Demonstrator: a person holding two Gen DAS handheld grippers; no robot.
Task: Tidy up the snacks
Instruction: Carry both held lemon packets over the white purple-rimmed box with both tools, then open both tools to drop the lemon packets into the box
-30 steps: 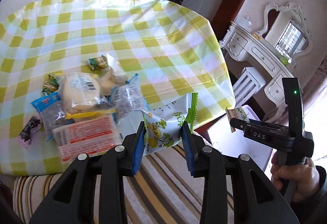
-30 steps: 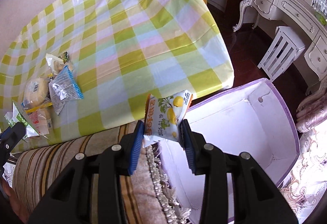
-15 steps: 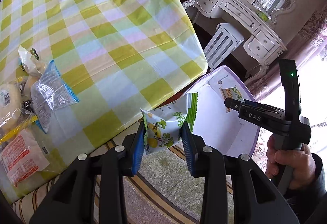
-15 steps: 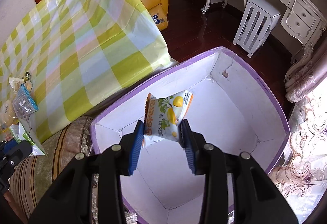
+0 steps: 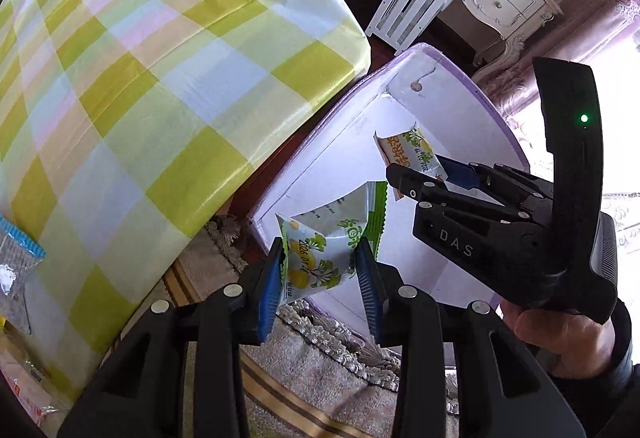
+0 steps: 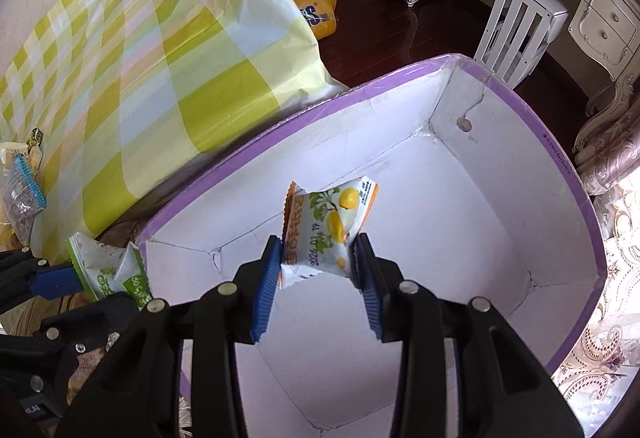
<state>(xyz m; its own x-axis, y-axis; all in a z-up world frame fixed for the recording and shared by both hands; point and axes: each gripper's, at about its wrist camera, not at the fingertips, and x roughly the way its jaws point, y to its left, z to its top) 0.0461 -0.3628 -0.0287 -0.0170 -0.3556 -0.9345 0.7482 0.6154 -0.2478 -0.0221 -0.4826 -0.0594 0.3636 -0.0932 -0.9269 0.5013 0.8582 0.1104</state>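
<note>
1. The checked tablecloth fills the far left of both views. The loose snack packets lie on it well away from the purple-rimmed box, where a second ago that pile sat just ahead of the left gripper.
2. The left gripper is clamped on a green-edged lemon snack packet. It now hangs at the box's near-left corner, just over the rim, after starting above the table edge a second ago.
3. In the right wrist view the same green-edged packet shows at the box's left wall, level with the rim, not yet down inside.
4. The right gripper is clamped on an orange-edged lemon snack packet. A second ago it was at the box's near-left corner; now it sits over the middle of the white box floor, which looks bare.
5. From the left wrist view, the orange-edged packet hangs over the box interior, to the right of the green-edged one, with a hand gripping the tool's handle outside the box's near wall.
6. Both jaws have kept roughly the same narrow gap, so neither packet has been let go.
7. My judgement: the carry is finished and the release is next. The right packet should land cleanly; the left one sits close to the rim and could catch or fall outside unless moved further in.
</note>
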